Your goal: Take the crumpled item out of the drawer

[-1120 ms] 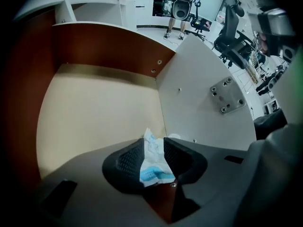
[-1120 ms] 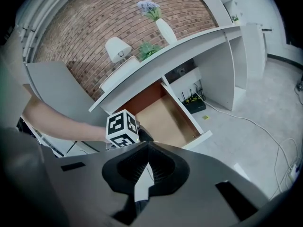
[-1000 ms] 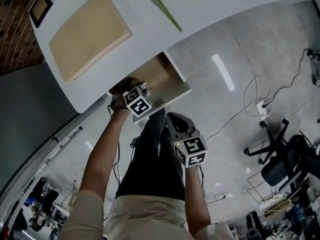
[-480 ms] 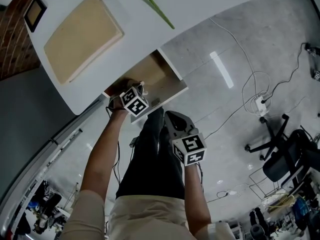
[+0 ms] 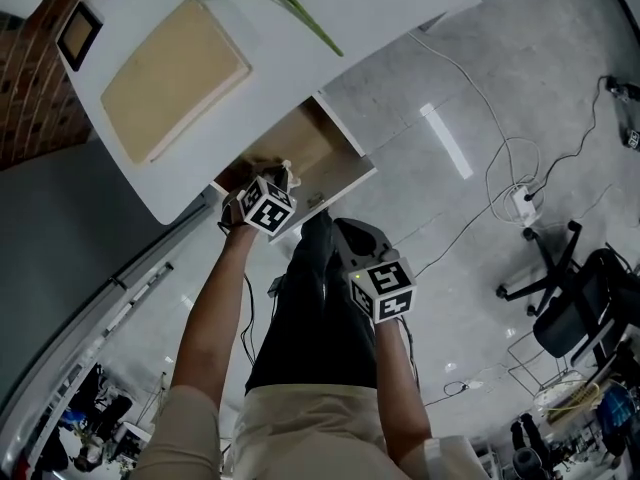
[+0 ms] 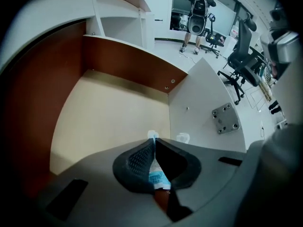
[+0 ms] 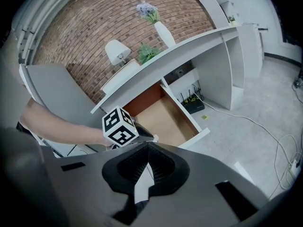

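Note:
The drawer stands pulled out from under the white desk, its pale wood floor bare. My left gripper is inside the drawer's near left corner. In the left gripper view its jaws are closing on the crumpled item, a white and blue wrapper pinched between the pads. A bit of it pokes out past the tips. My right gripper hangs lower, outside the drawer front, over the person's legs. Its jaws meet at the tips with nothing in them. It looks at the left gripper's marker cube.
On the white desk top lie a beige pad and green stems. The drawer's white front panel is at the right. Cables run over the grey floor, with an office chair further right.
Both grippers stay almost where they were. The left one remains at the drawer's near left corner. The head view has drifted slightly.

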A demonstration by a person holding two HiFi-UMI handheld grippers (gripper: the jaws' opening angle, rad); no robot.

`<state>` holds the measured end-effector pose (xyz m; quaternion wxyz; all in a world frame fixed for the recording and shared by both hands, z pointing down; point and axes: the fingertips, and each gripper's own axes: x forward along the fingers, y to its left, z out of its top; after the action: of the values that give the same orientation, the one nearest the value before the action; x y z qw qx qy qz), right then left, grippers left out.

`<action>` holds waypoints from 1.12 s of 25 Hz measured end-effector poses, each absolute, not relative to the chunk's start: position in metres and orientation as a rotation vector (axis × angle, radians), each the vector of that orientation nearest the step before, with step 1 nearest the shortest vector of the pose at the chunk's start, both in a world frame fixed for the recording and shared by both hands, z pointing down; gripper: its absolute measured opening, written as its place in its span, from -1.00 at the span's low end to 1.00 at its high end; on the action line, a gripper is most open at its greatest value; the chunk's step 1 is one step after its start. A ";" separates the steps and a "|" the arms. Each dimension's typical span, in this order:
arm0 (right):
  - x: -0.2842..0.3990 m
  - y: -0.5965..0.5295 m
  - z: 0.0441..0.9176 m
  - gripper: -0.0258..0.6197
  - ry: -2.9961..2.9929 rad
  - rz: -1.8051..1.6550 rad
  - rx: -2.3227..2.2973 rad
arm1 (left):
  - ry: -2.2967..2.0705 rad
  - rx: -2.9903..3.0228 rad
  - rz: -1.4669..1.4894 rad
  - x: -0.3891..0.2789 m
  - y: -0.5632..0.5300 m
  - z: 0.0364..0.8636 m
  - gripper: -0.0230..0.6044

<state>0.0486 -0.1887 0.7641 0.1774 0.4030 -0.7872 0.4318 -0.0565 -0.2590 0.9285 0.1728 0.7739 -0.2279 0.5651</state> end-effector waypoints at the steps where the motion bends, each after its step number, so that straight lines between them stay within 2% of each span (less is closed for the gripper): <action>1: 0.049 -0.188 0.761 -0.84 -2.230 1.221 1.141 | -0.661 2.197 1.587 -0.056 -0.259 0.923 -0.84; 17: 0.058 -0.152 0.702 -0.84 -2.242 1.169 1.071 | -0.824 2.253 1.419 -0.031 -0.243 0.811 -0.84; 28: 0.030 -0.137 0.643 -0.84 -2.295 1.100 0.996 | -0.932 2.297 1.334 -0.043 -0.219 0.714 -0.84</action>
<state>0.0298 -0.1374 0.6432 0.2030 0.3567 -0.8223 0.3943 -0.0429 -0.2187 0.7144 0.1624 0.8052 -0.3268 0.4675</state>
